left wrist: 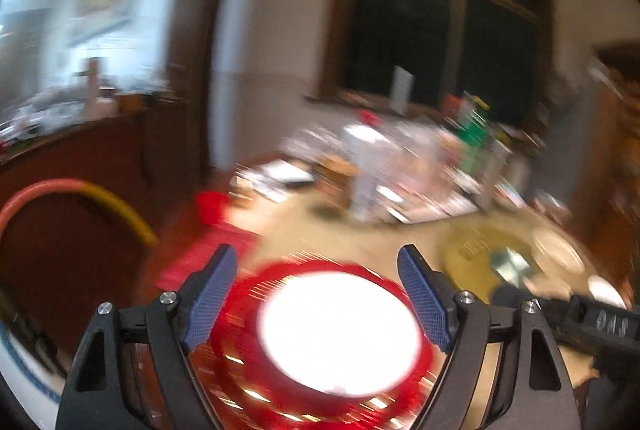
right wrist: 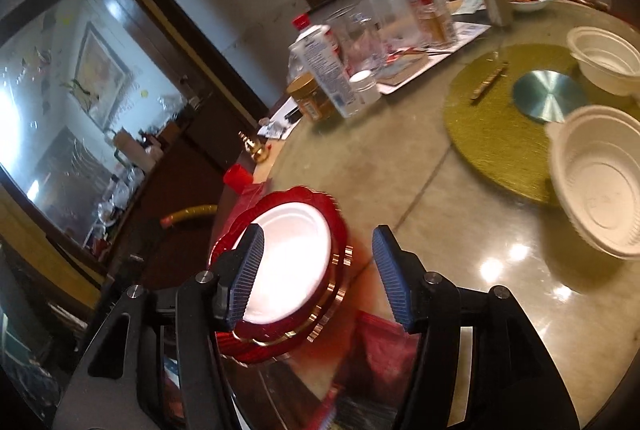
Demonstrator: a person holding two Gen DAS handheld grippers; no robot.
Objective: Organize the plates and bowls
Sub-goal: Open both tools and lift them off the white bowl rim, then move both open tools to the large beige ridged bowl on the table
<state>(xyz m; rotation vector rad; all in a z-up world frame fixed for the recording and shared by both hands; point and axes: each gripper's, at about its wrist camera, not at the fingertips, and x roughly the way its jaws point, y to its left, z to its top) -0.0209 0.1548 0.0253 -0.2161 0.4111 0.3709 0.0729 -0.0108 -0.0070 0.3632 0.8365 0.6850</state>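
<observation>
Left wrist view, heavily motion-blurred. The left gripper (left wrist: 316,294) has its jaws spread wide with nothing held between the blue pads (left wrist: 210,304). Below and just beyond them a white plate (left wrist: 338,332) lies on red plates (left wrist: 236,322) with gold trim, at the near edge of the table (left wrist: 360,230). Far right on the table is a round green mat (left wrist: 472,250). Part of the other black gripper enters from the right edge. Bottles and clutter stand at the far side, too blurred to identify. A red and yellow hoop (left wrist: 80,189) curves at left.

Right wrist view, sharper. The right gripper (right wrist: 320,270) has its jaws parted about halfway, nothing clamped. Its left pad overlaps the white plate (right wrist: 288,254) in the picture; whether it touches cannot be told. The white plate sits on the stacked red plates (right wrist: 316,314) near the table's (right wrist: 400,149) left edge. To the right, well apart, two white bowl stacks: the nearer stack (right wrist: 596,181) overlaps the green mat's (right wrist: 480,121) near rim, the farther stack (right wrist: 604,59) rests at its far side. A silver disc (right wrist: 548,95) lies on the mat between them.
</observation>
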